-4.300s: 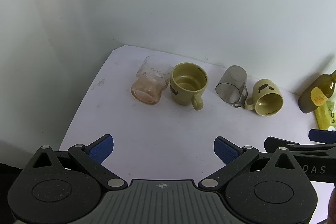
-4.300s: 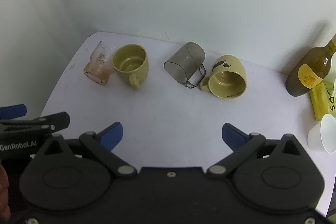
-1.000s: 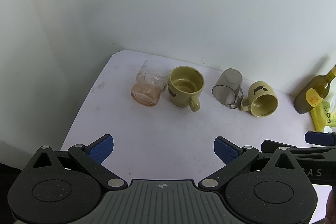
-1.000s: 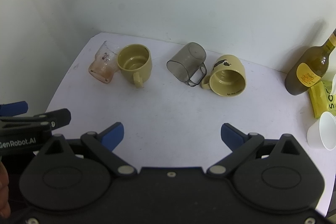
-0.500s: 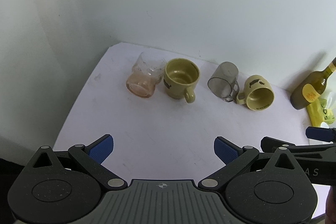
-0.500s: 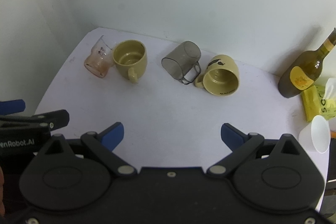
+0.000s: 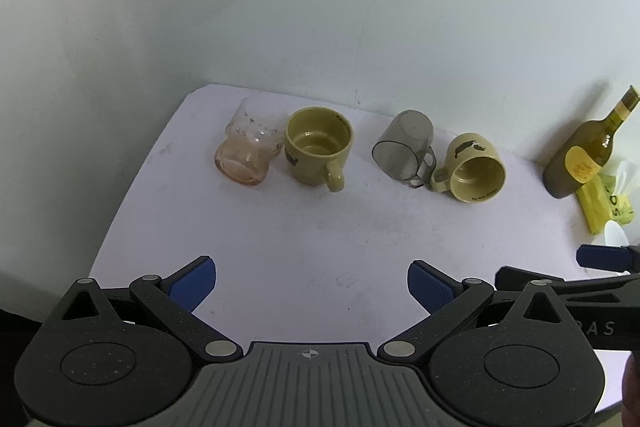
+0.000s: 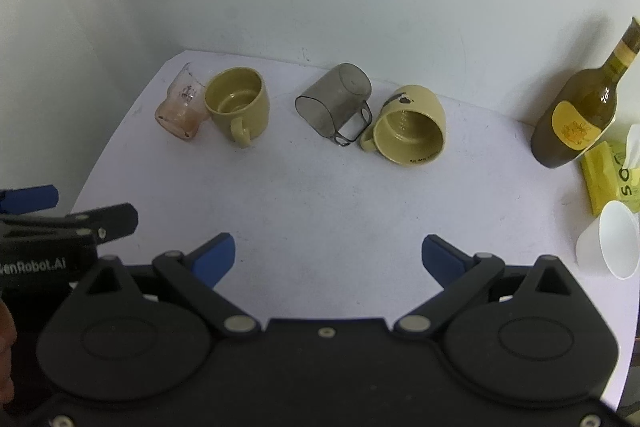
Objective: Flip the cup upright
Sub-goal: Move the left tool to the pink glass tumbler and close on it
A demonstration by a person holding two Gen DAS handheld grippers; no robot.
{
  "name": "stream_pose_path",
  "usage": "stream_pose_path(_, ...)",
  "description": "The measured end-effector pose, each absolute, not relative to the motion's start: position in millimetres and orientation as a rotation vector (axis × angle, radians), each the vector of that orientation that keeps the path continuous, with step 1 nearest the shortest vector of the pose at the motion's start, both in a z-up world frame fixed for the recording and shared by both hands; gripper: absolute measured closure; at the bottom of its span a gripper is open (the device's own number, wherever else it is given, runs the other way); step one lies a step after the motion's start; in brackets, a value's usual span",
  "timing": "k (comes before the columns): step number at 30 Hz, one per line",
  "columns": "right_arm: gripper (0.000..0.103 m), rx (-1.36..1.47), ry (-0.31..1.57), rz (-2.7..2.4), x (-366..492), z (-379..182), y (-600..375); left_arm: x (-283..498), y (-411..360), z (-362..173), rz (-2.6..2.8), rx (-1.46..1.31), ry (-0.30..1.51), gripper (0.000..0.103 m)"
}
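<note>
Stretching beneath everything, the white table (image 8: pixel 320 195) is carrying four tipped cups in a row near the back wall. The left claw (image 7: pixel 311 281) and right claw (image 8: pixel 329 254) are hovering wide apart, gripping nothing. The bottle (image 8: pixel 580 111) is standing far right. The yellow mug (image 8: pixel 412 127) is lying beside the grey cup (image 8: pixel 336 101); another mug (image 8: pixel 238 105) is touching the pink glass (image 8: pixel 180 109).

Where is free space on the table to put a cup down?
The white table is bare between the cup row and both jaws. A gap lies between yellow mug and grey cup. The right edge is crowded: bottle, paper cup.
</note>
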State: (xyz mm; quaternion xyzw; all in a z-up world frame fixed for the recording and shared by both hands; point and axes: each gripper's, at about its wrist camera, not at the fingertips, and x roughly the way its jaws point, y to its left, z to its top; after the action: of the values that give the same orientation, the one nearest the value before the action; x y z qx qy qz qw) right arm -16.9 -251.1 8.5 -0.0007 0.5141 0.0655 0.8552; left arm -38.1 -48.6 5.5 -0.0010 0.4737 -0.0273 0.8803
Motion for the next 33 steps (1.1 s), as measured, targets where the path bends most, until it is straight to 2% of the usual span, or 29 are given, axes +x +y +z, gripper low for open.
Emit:
stream_pose_path(11,0.000,0.008,1.075,0.179,-15,-6,-287,-45,-71,-2,0.049,-0.071,0.942,0.000)
stream_pose_path(18,0.000,-0.088,0.918,0.221,-19,-10,-271,-28,-39,-3,0.052,-0.016,0.936,0.000)
stream_pose_path(25,0.000,0.035,0.970,0.115,1,13,-240,14,-2,-27,-0.033,0.060,0.946,0.000)
stream_pose_path(30,0.006,-0.086,0.955,0.011,-2,12,-214,39,17,-46,-0.090,0.057,0.974,0.000)
stream_pose_path(33,0.006,-0.031,0.960,-0.029,-4,13,-212,49,25,-54,-0.116,0.072,0.982,0.000)
